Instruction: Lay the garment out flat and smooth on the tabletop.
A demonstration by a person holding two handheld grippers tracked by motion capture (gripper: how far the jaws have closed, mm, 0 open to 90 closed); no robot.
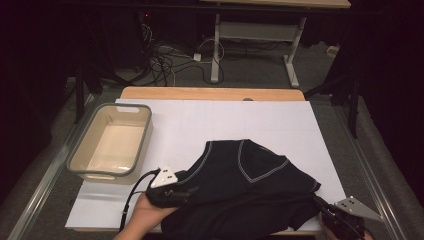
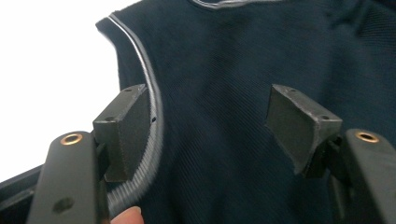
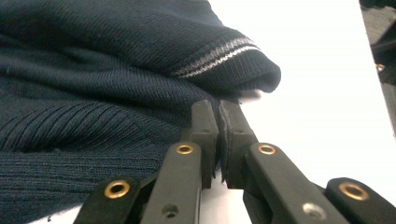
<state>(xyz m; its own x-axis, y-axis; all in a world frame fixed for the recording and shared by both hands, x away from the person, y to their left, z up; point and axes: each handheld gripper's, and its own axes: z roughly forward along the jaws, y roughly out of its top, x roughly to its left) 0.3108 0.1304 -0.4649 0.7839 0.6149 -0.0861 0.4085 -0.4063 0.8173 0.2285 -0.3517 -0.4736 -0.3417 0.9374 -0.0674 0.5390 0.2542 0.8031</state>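
Note:
A dark navy sleeveless vest (image 1: 250, 172) with grey trim lies rumpled on the white board (image 1: 200, 120), V-neck up. My left gripper (image 1: 175, 192) sits at the vest's left armhole. In the left gripper view its jaws (image 2: 210, 112) stand open over the knit (image 2: 233, 60), and the grey armhole trim (image 2: 156, 107) runs along the left pad. My right gripper (image 1: 322, 205) is at the vest's lower right corner. In the right gripper view its jaws (image 3: 218, 109) are shut, tips pinched into the fabric edge below a striped cuff (image 3: 219, 56).
A grey-rimmed cream basin (image 1: 143, 142) stands on the board's left side, nothing in it. Bare white board lies behind and to the right of the vest. A desk frame and cables are on the floor beyond the table.

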